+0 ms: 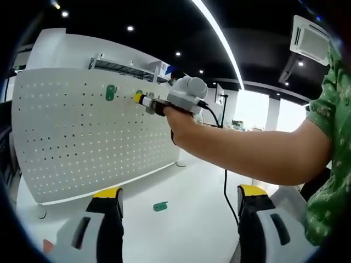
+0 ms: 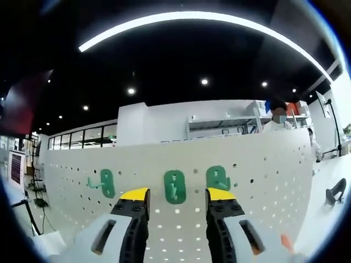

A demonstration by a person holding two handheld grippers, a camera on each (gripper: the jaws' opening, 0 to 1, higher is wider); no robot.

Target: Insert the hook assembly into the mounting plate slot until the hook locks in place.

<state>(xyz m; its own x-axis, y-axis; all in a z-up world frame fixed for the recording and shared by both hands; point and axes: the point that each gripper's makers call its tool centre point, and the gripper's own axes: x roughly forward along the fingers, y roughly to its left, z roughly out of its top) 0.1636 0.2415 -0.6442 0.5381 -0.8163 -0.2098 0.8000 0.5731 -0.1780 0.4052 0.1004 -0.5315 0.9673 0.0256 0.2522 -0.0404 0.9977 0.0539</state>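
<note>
Hook sits on the pegboard between the spread, empty right gripper jaws; left gripper spread over the counter.

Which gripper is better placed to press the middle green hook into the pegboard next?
Right, probably. The right gripper is up at the pegboard, open jaws flanking the middle green hook. The left gripper hangs back over the table, open.

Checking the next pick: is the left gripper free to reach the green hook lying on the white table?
Probably yes: the left gripper is open, and the green hook lies unobstructed on the white table ahead of it.
</note>
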